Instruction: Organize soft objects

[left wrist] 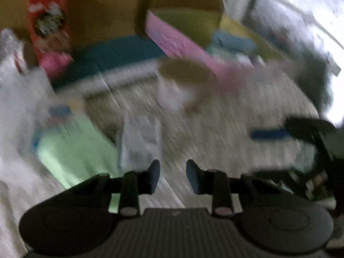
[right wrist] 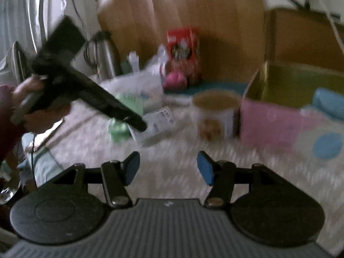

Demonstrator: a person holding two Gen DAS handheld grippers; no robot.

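Green soft pack (left wrist: 73, 150) lies ahead-left of the left hand-held gripper (left wrist: 173, 175), spread and empty; right hand-held gripper (right wrist: 168, 168) likewise spread. Probably approach stage; next, close in on it.

Both views blurred. Bed (right wrist: 172, 172) with pale patterned cover carries everything. Pink-sided box (right wrist: 268, 122) sits on it at right in the right wrist view, white mug (right wrist: 215, 116) with tan inside just beside its left wall. Clear packet with printed label (right wrist: 161, 120) lies flat near centre, light green soft item (left wrist: 73, 150) beside it. White plastic bag (right wrist: 137, 88) behind those. Red carton (right wrist: 182, 49) upright at the back by the wooden headboard, pink soft item (right wrist: 175, 79) at its foot, on a teal strip (left wrist: 120, 53).
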